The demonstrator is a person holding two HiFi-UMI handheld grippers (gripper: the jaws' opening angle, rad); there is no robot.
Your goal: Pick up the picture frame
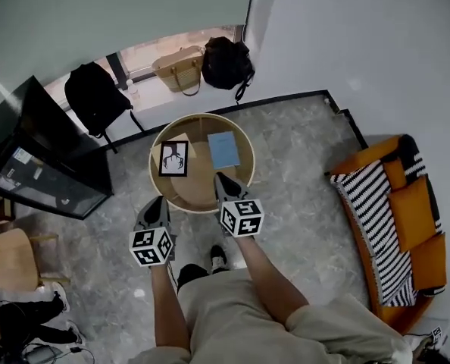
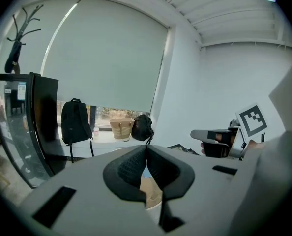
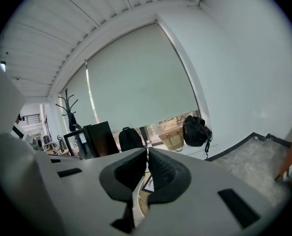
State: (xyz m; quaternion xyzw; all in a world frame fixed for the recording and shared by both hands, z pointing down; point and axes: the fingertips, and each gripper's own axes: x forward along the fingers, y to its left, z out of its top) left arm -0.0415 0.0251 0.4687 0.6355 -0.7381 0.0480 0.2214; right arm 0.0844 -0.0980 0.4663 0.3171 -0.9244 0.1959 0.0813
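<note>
The picture frame (image 1: 173, 158), black-edged with a white print, lies flat on the left half of a round wooden table (image 1: 198, 189), beside a blue book (image 1: 223, 149). My left gripper (image 1: 155, 202) hangs at the table's near-left edge, just short of the frame, its jaws closed together and empty (image 2: 146, 154). My right gripper (image 1: 222, 179) reaches over the near rim, right of the frame, also shut with nothing held (image 3: 147, 156). A sliver of the frame (image 3: 148, 183) shows below its jaws.
By the window stand a black backpack (image 1: 96, 97), a woven bag (image 1: 179, 68) and a black bag (image 1: 226, 61). A black glass cabinet (image 1: 39, 154) is at the left, an orange sofa (image 1: 407, 218) with a striped blanket at the right, and a wooden chair (image 1: 13, 260) at the near left.
</note>
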